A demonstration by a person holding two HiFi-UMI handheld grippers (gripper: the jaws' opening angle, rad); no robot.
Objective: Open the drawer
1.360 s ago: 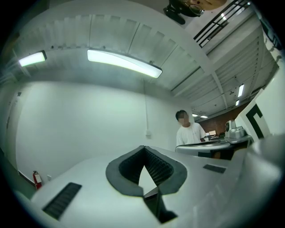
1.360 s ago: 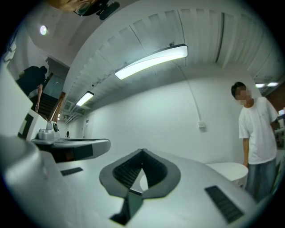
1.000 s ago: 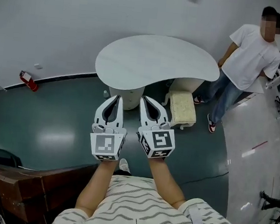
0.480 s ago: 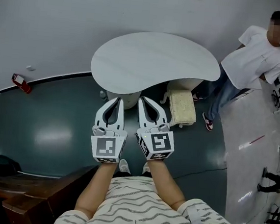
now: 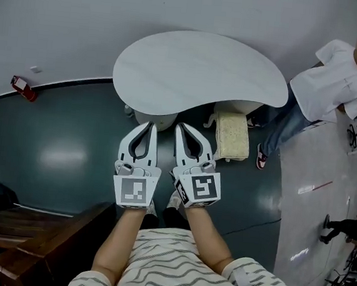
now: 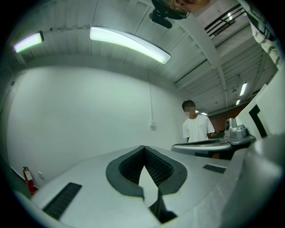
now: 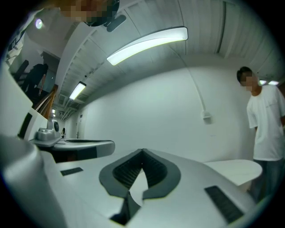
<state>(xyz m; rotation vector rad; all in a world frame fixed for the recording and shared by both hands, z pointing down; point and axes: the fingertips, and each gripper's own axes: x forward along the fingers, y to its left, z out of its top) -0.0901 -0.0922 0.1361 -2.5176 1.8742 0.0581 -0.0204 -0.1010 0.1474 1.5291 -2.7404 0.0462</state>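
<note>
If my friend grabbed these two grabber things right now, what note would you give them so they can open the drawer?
Left gripper: shut, empty, pointing toward the white table.
Right gripper: shut, empty, close beside the left one.
Drawer: none shows in any view. Brown wooden furniture sits at the lower left; I can't tell whether it has a drawer.
Done: nothing yet.
Left: find the drawer, open a gripper, grip the handle, pull. Mind the person standing at the right.
</note>
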